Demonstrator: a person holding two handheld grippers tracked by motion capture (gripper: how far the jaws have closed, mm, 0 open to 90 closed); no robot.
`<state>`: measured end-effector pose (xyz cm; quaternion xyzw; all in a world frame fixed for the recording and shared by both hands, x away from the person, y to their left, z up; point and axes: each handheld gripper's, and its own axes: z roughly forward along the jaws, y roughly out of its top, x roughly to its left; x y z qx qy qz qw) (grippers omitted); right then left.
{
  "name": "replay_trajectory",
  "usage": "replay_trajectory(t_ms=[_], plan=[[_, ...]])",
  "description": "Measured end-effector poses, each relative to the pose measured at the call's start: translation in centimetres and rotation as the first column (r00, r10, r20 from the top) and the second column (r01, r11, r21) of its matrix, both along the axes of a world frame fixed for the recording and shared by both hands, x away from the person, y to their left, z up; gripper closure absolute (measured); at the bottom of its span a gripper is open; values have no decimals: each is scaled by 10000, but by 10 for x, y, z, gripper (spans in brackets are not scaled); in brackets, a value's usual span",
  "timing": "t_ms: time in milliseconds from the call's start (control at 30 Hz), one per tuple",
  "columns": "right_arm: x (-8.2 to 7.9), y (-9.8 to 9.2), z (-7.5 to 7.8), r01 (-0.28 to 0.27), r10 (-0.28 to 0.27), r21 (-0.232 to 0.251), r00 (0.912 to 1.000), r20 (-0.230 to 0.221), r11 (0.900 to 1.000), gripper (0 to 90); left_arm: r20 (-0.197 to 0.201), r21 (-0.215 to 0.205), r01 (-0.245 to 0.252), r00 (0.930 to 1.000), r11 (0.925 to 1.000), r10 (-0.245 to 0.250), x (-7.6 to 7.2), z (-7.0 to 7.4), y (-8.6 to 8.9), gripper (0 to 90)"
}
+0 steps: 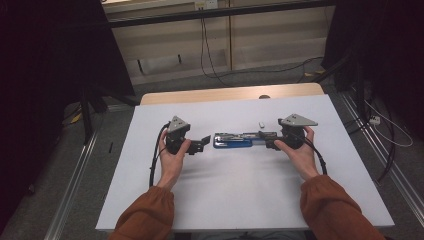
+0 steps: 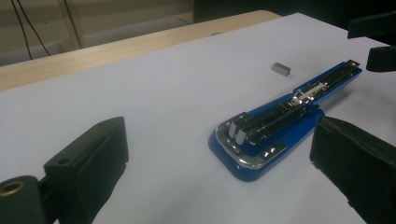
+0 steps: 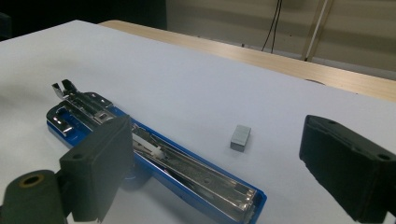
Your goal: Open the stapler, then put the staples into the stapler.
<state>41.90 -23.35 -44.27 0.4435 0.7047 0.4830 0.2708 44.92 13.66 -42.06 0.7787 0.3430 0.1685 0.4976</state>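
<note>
A blue stapler (image 1: 233, 139) lies folded out flat on the white table (image 1: 240, 190), its metal staple rail facing up. Just behind it rests a small grey block of staples (image 1: 261, 123). My left gripper (image 1: 202, 144) stands open a short way off the stapler's left end, nothing between its pads. In the left gripper view the stapler (image 2: 275, 126) lies ahead of the open jaws, with the staple block (image 2: 280, 69) beyond. My right gripper (image 1: 265, 139) is open at the stapler's right end. In the right gripper view the stapler (image 3: 187, 168) runs past the left jaw untouched, staple block (image 3: 240, 137) between.
A wooden tabletop strip (image 1: 230, 94) borders the white surface at the back. Cables (image 1: 210, 60) hang and trail over the floor beyond. Dark curtains stand at both sides. Metal floor rails (image 1: 75, 175) run beside the table.
</note>
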Motion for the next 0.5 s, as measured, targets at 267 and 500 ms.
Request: replay_trajectory(t_ms=[267,500], plan=[[-1,1,1,-65,65,48,10000,-5,10000,119,119,33,-58,9999,10000,58,-22,3,9,44],[0,2,4,-79,79,-4,10000,24,10000,129,491,9,-411,9980,9992,410,-44,3,23,41]])
